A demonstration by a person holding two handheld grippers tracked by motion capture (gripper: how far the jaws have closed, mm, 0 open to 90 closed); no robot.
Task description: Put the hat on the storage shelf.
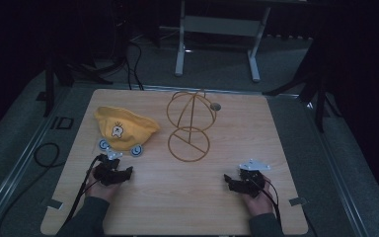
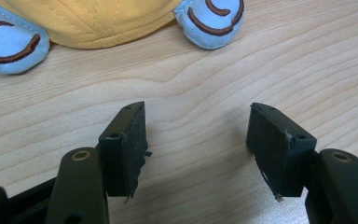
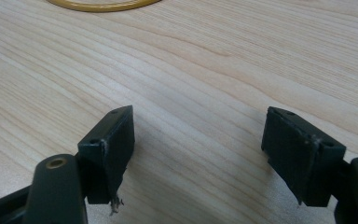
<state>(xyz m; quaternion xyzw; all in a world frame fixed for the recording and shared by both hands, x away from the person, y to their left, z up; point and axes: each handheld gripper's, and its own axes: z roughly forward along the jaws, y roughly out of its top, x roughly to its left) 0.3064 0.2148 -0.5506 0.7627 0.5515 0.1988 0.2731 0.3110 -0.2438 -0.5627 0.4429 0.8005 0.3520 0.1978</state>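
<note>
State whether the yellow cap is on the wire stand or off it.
Off. The yellow cap lies flat on the table, left of the bare wire stand and apart from it.

Yellow cloth hat [image 1: 123, 127] with a small white emblem and two pale-blue round ear flaps with brown crescents lies slumped flat on the desk [image 1: 187, 207], just left of the upright gold wire stand [image 1: 190, 123], not touching it.

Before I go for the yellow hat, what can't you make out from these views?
- Yellow hat: its underside and opening are hidden in the high view; the left gripper view's top edge crops all but its edge.
- Print on the hat: too small in the high view.
- Wire stand: cropped to a rim arc by the right gripper view's top edge.
- Room behind the table: too dark.
</note>
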